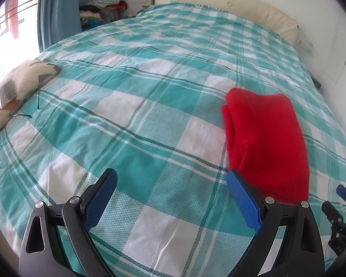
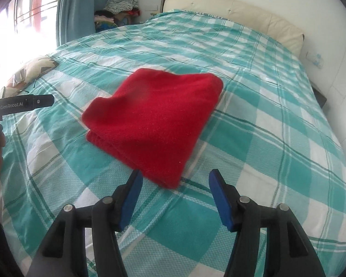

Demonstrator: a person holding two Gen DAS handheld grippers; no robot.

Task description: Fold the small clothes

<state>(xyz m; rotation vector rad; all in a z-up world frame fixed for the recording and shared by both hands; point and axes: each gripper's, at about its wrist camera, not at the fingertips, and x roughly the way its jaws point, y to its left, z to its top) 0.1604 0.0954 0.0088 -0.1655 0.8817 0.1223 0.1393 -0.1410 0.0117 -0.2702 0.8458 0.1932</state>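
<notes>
A red knitted garment [image 1: 267,138] lies folded into a compact rectangle on the teal and white checked bedspread [image 1: 138,120]. It also shows in the right wrist view [image 2: 154,120], just ahead of the fingers. My left gripper [image 1: 171,184] is open and empty, above the bedspread to the left of the garment. My right gripper [image 2: 175,184] is open and empty, just short of the garment's near corner. Part of the right gripper [image 1: 341,212] shows at the far right of the left wrist view. The left gripper's body [image 2: 25,102] shows at the left of the right wrist view.
A patterned pillow [image 1: 18,85] with a flat grey object on it lies at the bed's left edge. A cream headboard [image 1: 230,2] stands at the far end. A pile of clothes [image 1: 106,2] and a blue curtain [image 1: 57,11] are in the far left corner.
</notes>
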